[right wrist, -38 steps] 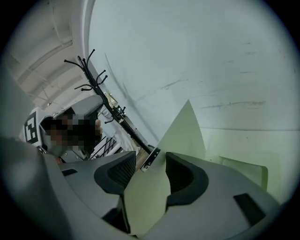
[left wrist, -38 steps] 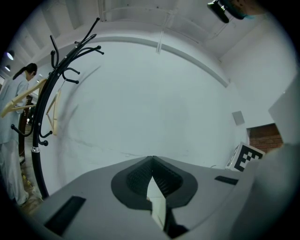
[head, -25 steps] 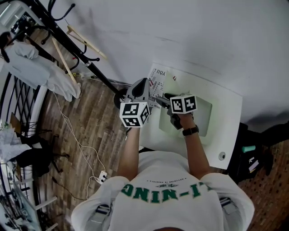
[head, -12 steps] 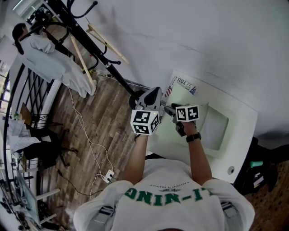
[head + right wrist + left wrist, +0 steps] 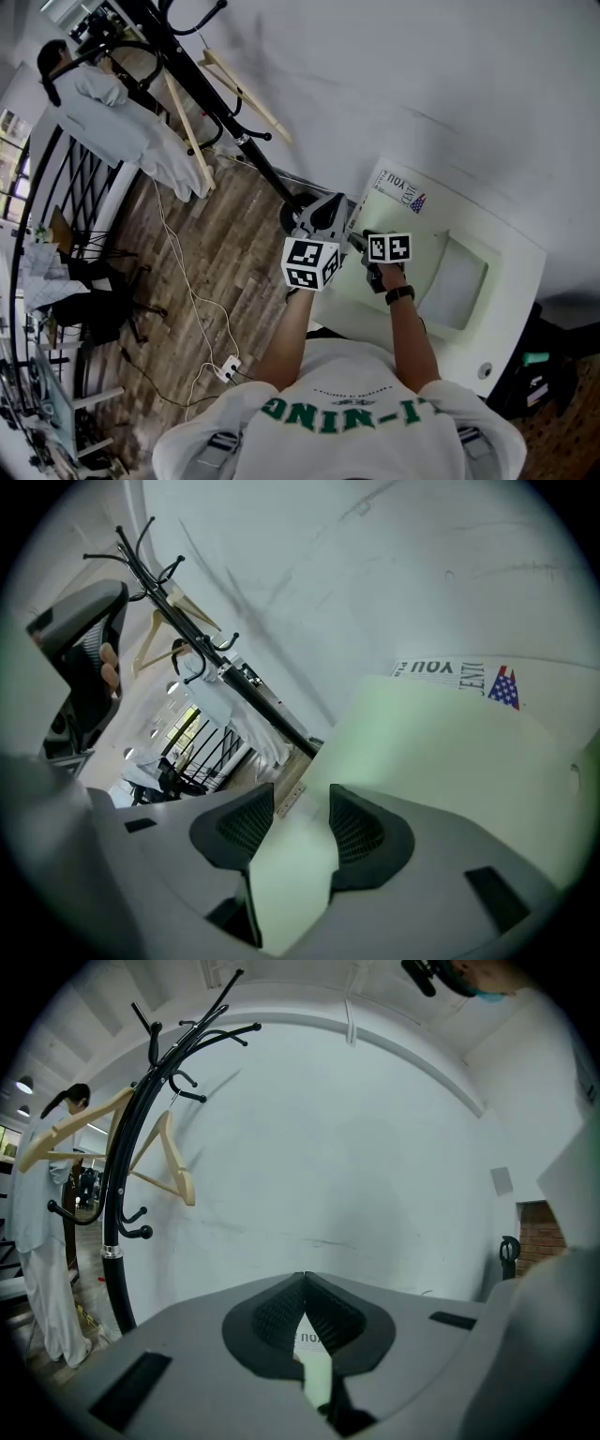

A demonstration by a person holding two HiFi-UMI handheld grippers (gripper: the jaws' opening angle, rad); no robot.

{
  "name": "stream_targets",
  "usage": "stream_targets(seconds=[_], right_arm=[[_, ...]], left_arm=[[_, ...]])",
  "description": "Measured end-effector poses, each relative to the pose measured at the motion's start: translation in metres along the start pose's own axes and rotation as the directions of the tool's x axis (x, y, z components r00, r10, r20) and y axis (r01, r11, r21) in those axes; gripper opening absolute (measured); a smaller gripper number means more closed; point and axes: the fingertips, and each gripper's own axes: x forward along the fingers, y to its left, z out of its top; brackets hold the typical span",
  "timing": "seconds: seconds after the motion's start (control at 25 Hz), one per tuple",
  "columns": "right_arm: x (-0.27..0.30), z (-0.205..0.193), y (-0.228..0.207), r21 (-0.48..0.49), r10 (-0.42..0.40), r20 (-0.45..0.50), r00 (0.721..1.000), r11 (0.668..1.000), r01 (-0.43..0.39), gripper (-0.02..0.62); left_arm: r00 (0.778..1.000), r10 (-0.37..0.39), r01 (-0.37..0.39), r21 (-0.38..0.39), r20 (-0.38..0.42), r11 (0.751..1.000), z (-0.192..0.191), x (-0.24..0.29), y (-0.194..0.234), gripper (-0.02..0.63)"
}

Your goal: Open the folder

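A pale green folder (image 5: 401, 223) lies shut on the white table (image 5: 511, 272). In the right gripper view the folder (image 5: 441, 752) fills the foreground. My right gripper (image 5: 291, 822) hangs over its near left edge, tilted down. Its jaws are apart and closing, with the green cover showing between the pads. In the head view my right gripper (image 5: 367, 246) is at the folder's left side. My left gripper (image 5: 345, 225) sits beside it at the table's edge. In the left gripper view its tips (image 5: 305, 1279) meet, and a strip of the folder (image 5: 317, 1377) shows through the gap.
A printed sheet (image 5: 398, 186) with a small flag lies at the table's far left corner. A black coat rack (image 5: 216, 103) with wooden hangers stands on the wood floor to the left. A person in white (image 5: 89, 94) stands beyond it. A cable and power strip (image 5: 225, 368) lie on the floor.
My right gripper has come down towards the folder's left edge. The left gripper has shifted a little alongside it. The head view has swung, so the table now sits further right.
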Motion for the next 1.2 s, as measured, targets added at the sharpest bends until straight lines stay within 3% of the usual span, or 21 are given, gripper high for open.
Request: stream_targets(seconds=[0.2, 0.28, 0.52, 0.88, 1.2], right_arm=[[0.013, -0.019, -0.016, 0.024, -0.046, -0.014, 0.999, 0.999, 0.046, 0.196], [0.014, -0.021, -0.019, 0.028, -0.061, -0.002, 0.998, 0.998, 0.061, 0.148], [0.002, -0.018, -0.015, 0.031, -0.048, 0.019, 0.999, 0.998, 0.047, 0.141], [-0.062, 0.002, 0.000, 0.009, -0.023, 0.134, 0.991, 1.000, 0.022, 0.144], [-0.144, 0.015, -0.018, 0.001, -0.085, 0.267, 0.960, 0.996, 0.088, 0.160]], left_arm=[[1.000, -0.005, 0.005, -0.003, -0.002, 1.000, -0.003, 0.001, -0.002, 0.014], [1.000, -0.008, 0.008, -0.003, -0.003, 1.000, -0.003, 0.000, -0.003, 0.014], [1.000, -0.021, 0.021, 0.002, 0.001, 1.000, 0.000, -0.003, -0.014, 0.014], [0.997, -0.069, 0.069, 0.014, 0.023, 0.998, 0.011, -0.007, -0.055, 0.014], [0.989, -0.139, 0.139, 0.015, 0.042, 0.990, 0.016, -0.004, -0.110, 0.014]])
